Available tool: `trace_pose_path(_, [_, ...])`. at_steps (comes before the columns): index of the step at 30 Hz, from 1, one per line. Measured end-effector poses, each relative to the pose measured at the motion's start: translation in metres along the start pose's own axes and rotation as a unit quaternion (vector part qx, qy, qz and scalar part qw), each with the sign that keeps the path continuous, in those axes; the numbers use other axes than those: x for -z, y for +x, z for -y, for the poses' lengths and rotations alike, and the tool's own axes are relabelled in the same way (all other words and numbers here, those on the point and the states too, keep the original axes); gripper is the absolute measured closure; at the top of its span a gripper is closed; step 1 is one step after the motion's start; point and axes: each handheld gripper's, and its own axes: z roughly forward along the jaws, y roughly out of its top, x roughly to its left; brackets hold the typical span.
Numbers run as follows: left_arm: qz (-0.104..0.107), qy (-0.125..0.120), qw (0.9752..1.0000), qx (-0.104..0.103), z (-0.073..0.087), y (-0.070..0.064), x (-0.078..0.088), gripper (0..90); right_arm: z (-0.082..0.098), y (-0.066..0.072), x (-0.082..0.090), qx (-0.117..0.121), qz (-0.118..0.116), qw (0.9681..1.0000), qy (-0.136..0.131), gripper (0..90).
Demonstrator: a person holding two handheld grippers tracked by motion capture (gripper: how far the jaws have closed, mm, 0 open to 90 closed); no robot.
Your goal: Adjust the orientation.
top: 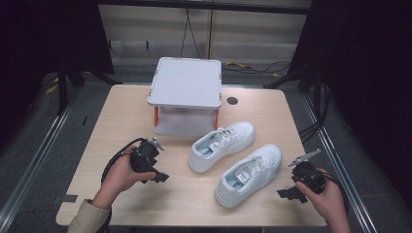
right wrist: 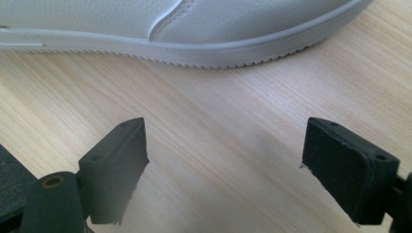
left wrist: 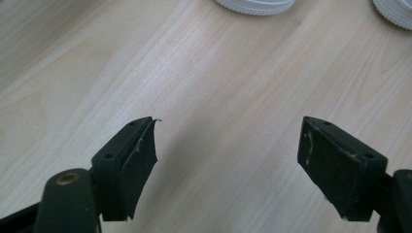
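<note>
Two white sneakers lie side by side in the middle of the wooden table (top: 116, 116), toes toward the far right. The left sneaker (top: 221, 145) is nearer the stand; the right sneaker (top: 248, 174) lies closer to the front edge. My left gripper (top: 160, 176) hovers left of the shoes, jaws open and empty over bare wood (left wrist: 228, 145); two sneaker soles (left wrist: 255, 6) peek in at that view's top. My right gripper (top: 289, 194) sits at the front right, open and empty (right wrist: 226, 160), facing the side and sole of the right sneaker (right wrist: 194, 29).
A small grey-white platform stand (top: 186, 82) with orange legs rises at the table's far middle, just behind the shoes. A dark round hole (top: 232, 101) marks the tabletop to its right. Cables trail on the floor beyond the table.
</note>
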Motion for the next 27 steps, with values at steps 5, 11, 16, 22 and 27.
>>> trace_pose_path(5, [-0.003, -0.001, 1.0000, -0.001, 0.000, 0.000, -0.001, 21.5, -0.001, 0.002, 0.001, 0.004, -0.002, 1.0000, -0.001, 15.8])
trace_pose_path(11, [0.005, 0.005, 1.0000, -0.006, -0.002, -0.003, -0.004, 21.7, -0.001, 0.002, 0.001, 0.005, -0.002, 1.0000, -0.002, 15.8])
trace_pose_path(16, [0.012, 0.010, 0.9998, -0.012, -0.007, -0.005, -0.005, 21.6, -0.001, 0.002, 0.000, 0.007, -0.005, 1.0000, -0.001, 15.8])
trace_pose_path(22, [0.018, 0.002, 0.9996, -0.021, -0.018, -0.010, -0.006, 22.2, -0.001, 0.003, 0.001, 0.004, -0.005, 1.0000, 0.002, 15.8])
trace_pose_path(27, [0.023, 0.016, 0.9978, -0.061, -0.038, -0.021, -0.001, 22.2, -0.001, 0.001, 0.002, 0.001, -0.004, 1.0000, 0.001, 15.8])
